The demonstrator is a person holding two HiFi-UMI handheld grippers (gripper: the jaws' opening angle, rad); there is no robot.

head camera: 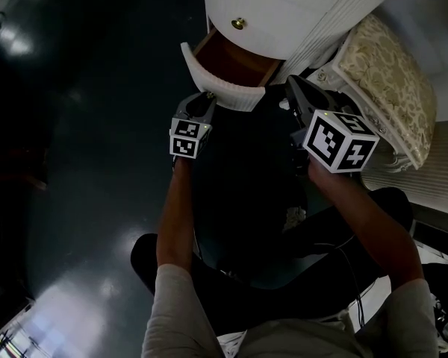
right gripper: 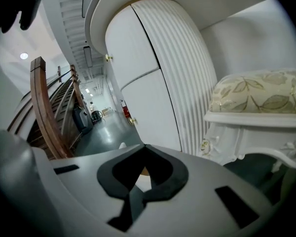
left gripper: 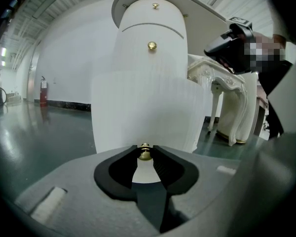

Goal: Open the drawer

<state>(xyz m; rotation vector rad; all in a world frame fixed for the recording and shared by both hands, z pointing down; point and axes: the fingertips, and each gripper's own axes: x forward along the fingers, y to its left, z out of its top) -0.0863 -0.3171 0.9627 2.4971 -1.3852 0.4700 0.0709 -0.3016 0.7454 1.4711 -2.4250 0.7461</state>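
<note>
The white cabinet (head camera: 284, 10) has its bottom drawer (head camera: 235, 62) pulled out, showing a brown wooden inside. Its ribbed white front (left gripper: 148, 107) fills the left gripper view. My left gripper (head camera: 207, 95) (left gripper: 145, 149) is at that front, shut on the drawer's small brass knob (left gripper: 145, 154), one jaw tip on each side of it. My right gripper (head camera: 293, 84) (right gripper: 144, 148) hovers beside the drawer's right end, apart from it, its jaw tips meeting with nothing held. The drawer's wooden side (right gripper: 42, 107) shows at the left of the right gripper view.
A second brass knob (head camera: 239, 23) (left gripper: 152, 46) sits on the shut drawer above. A white carved stool with a floral cushion (head camera: 392, 80) (right gripper: 259, 90) stands close on the right of the cabinet. Dark glossy floor (head camera: 89, 162) spreads to the left. The person's legs are below the grippers.
</note>
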